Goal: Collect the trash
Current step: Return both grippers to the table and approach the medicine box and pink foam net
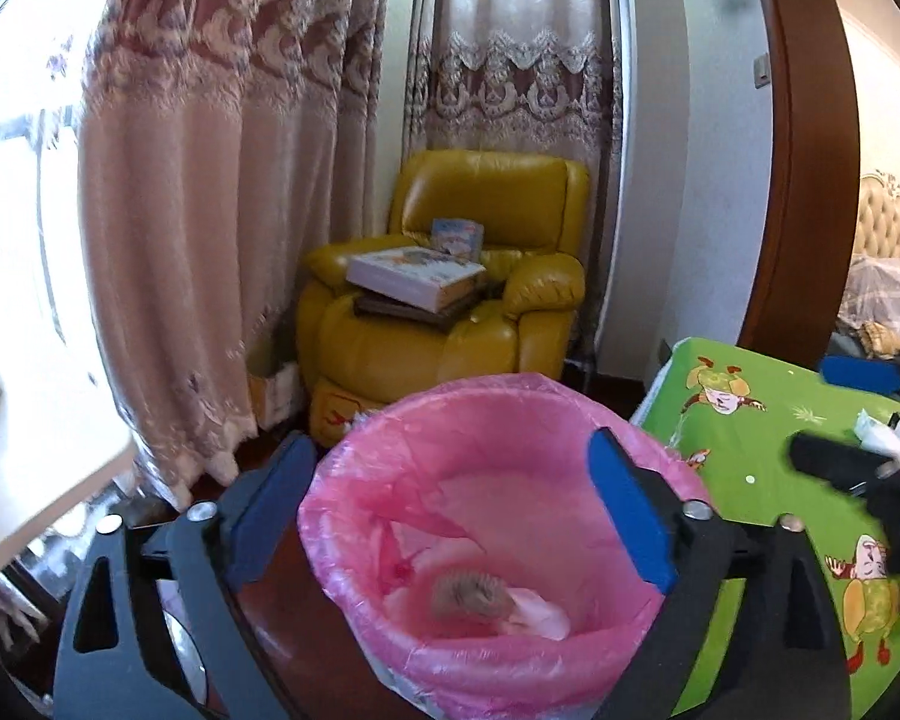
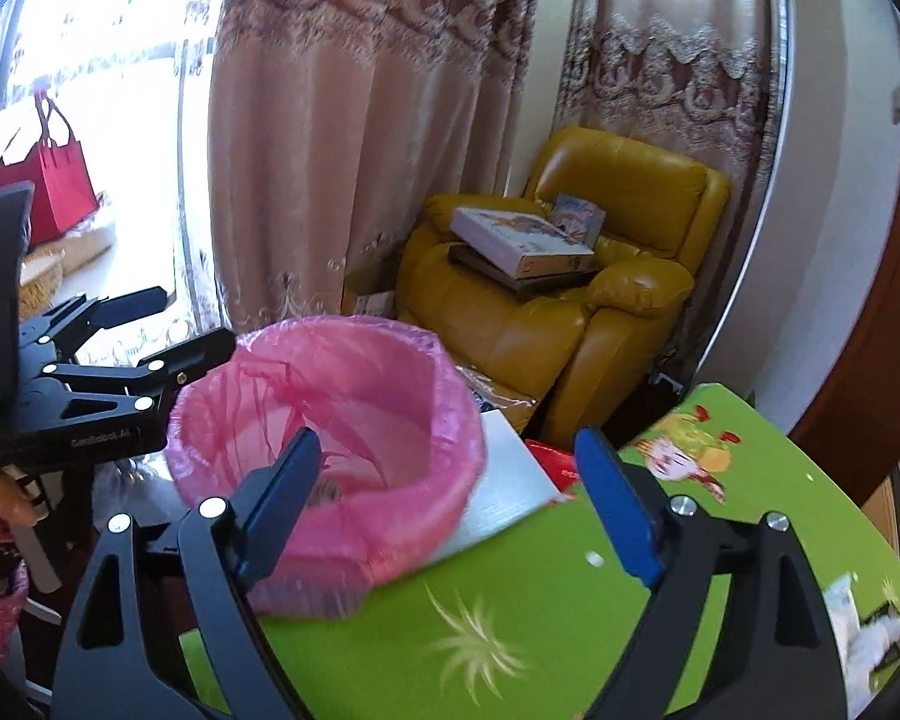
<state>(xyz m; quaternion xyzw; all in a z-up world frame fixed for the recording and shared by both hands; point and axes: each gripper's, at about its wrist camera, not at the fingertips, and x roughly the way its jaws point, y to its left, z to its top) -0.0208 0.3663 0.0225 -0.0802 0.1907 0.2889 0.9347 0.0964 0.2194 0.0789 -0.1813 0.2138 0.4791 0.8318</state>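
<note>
A bin lined with a pink bag [image 1: 498, 546] stands beside a green cartoon-print table [image 1: 744, 438]. Crumpled trash [image 1: 474, 597] lies at the bottom of the bin. My left gripper [image 1: 450, 516] is open and empty, right above the bin's mouth. My right gripper [image 2: 450, 504] is open and empty, over the table's near-left part, with the bin [image 2: 330, 420] just beyond its left finger. White crumpled paper [image 1: 888, 432] lies on the table at the right; it also shows in the right wrist view [image 2: 870, 642]. The left gripper shows in the right wrist view [image 2: 150, 330].
A yellow leather armchair [image 1: 450, 300] with stacked books [image 1: 417, 276] stands behind the bin, against long patterned curtains [image 1: 210, 210]. A white box and a red packet [image 2: 552, 462] sit between bin and table. A red bag [image 2: 48, 186] hangs at the window.
</note>
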